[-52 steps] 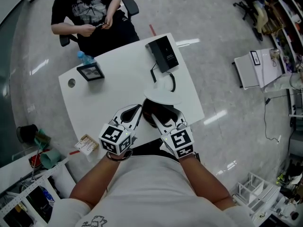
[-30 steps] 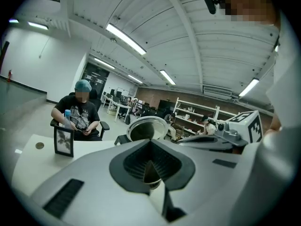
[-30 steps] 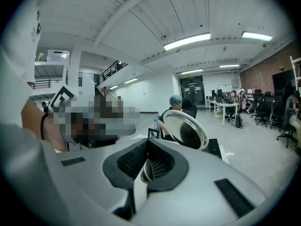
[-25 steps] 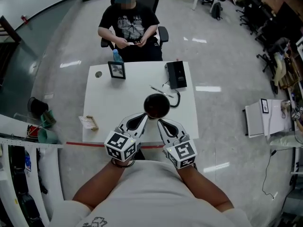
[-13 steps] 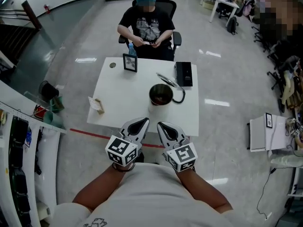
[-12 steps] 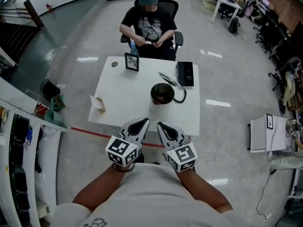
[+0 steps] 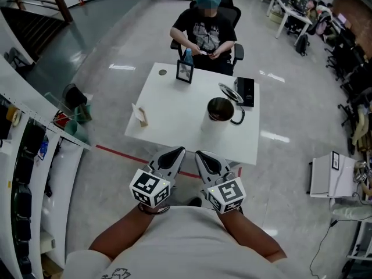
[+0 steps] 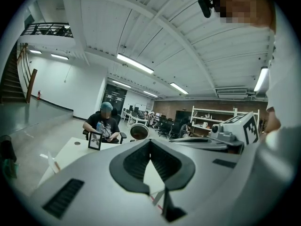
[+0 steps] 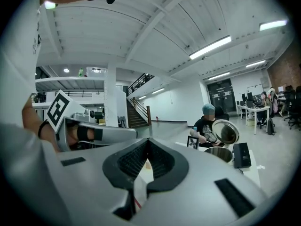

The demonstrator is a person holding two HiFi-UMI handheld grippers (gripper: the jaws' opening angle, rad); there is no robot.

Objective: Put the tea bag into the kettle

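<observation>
In a wide office hall with a glossy grey floor stands a white tabletop. On it we see the tea bag near the left edge, well apart from the open kettle toward the right, whose lid tilts up just beside a black box. A picture frame stands at the far edge in front of a seated person. We hold the left gripper and the right gripper side by side on the near side of the tabletop, touching nothing on it, each with its jaws together and nothing between them.
</observation>
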